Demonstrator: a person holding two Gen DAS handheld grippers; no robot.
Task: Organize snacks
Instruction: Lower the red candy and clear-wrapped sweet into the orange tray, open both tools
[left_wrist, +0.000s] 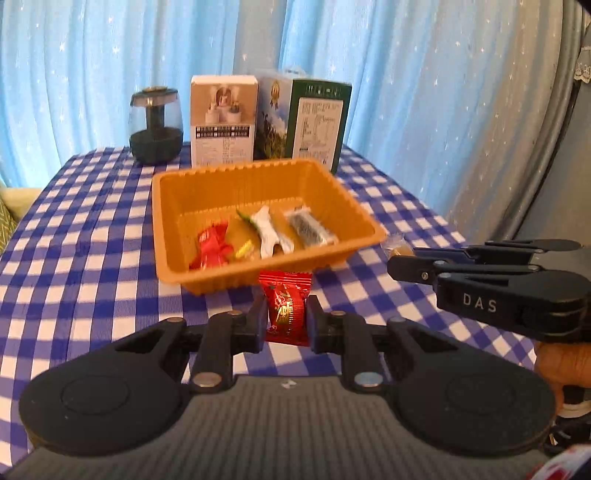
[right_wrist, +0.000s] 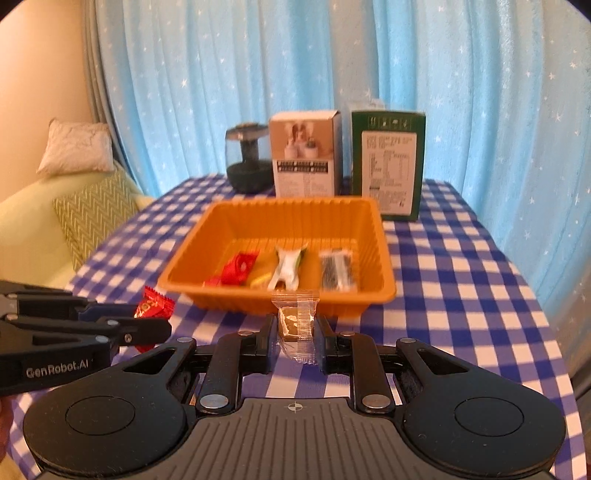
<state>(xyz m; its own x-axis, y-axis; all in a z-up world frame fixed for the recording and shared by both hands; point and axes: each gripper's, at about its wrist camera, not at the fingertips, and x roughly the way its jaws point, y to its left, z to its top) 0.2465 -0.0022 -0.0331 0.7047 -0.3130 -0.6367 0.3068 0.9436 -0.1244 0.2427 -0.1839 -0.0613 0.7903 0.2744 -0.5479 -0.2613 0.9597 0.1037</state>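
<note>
The left gripper (left_wrist: 286, 317) pinches a red candy (left_wrist: 286, 308) between its fingers, just near of the orange tray (left_wrist: 354, 206). The right gripper (right_wrist: 295, 334) pinches a clear-wrapped brown candy (right_wrist: 295, 319), also at the tray's near edge. Inside the tray lie a red wrapper (left_wrist: 212, 249), a white packet (left_wrist: 271, 232) and a dark bar (left_wrist: 310, 229). On the checked tablecloth (left_wrist: 92, 258) beyond stand a white box (left_wrist: 223, 120), a green box (left_wrist: 317, 123) and a dark jar (left_wrist: 156, 123), against a blue curtain (left_wrist: 110, 55).
</note>
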